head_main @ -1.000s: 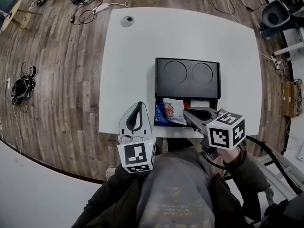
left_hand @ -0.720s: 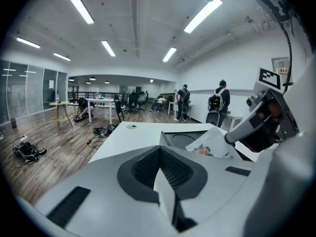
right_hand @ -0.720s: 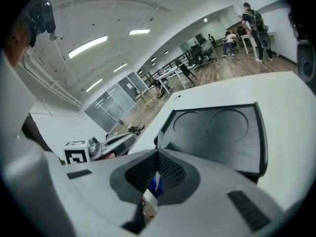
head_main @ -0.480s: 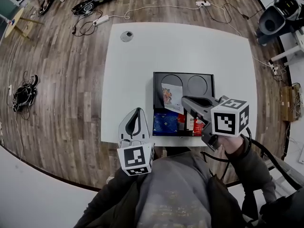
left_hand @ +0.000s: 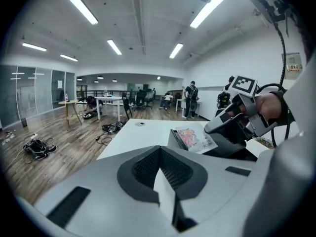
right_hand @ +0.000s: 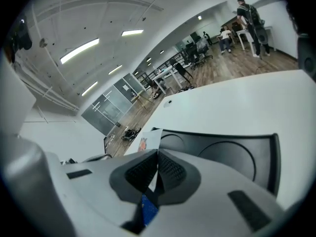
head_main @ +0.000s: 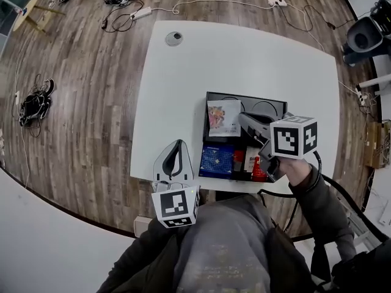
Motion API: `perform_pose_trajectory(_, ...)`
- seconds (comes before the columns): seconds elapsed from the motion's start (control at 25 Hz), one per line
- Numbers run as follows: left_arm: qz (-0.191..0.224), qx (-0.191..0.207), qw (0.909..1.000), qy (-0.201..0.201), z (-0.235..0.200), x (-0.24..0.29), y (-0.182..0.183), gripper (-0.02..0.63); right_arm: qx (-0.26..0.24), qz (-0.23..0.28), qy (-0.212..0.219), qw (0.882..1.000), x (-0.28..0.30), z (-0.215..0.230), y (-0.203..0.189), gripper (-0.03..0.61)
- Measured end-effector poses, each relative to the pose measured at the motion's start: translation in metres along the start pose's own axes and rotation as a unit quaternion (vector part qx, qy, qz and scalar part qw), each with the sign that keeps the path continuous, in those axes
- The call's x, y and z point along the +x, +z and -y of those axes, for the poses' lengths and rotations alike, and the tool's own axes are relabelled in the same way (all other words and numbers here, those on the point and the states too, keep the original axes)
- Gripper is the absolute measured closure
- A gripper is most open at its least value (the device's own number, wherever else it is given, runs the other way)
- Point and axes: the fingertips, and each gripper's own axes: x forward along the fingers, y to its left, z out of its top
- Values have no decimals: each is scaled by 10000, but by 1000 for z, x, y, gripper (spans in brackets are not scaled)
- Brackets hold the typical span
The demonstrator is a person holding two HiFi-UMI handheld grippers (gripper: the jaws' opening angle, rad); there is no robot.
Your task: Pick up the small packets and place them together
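Right gripper [head_main: 243, 118] is clamped on the white packet [head_main: 223, 117] at the tray's [head_main: 244, 98] 11 o'clock. Lower it flat beside the blue packet [head_main: 216, 160] at 6 o'clock, then release. Left gripper [head_main: 177, 144] is closed and empty.

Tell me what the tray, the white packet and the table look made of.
Tray: likely moulded plastic, matt black, with round recesses pressed in.
White packet: thin printed film, plastic or foil, judging by how flat it is; its sheen is unclear.
Table: smooth white laminate or painted board, by its even, seamless top; can't tell which.
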Motion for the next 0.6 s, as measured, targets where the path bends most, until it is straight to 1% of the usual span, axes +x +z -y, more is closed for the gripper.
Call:
perform_pose_trajectory(0.08, -34, -4, 10000, 32, 0, -1, -2, 615, -60, -29, -101, 9999, 2, 5, -1, 573)
perform_pose_trajectory(0.12, -41, 0, 10000, 53, -1, -2, -3, 615, -70, -43, -99, 9999, 3, 6, -2, 526)
perform_pose_trajectory(0.16, -43, 6, 10000, 75, -1, -3, -3, 615, -80, -54, -76, 9999, 5, 5, -3, 457)
perform_pose_trajectory(0.2, -41, 11, 9999, 95, -2, -4, -3, 615, -106, -50, -62, 9999, 5, 5, -4, 417)
perform_pose_trajectory(0.36, -26, 37, 9999, 122, 0, -9, -3, 615, -312, 111, -226, 9992, -1, 7, -2, 405)
perform_pose_trajectory(0.6, 52, 114, 9999, 26, 10, -15, -1, 615, -282, 334, -266, 9987, -22, 4, -9, 405)
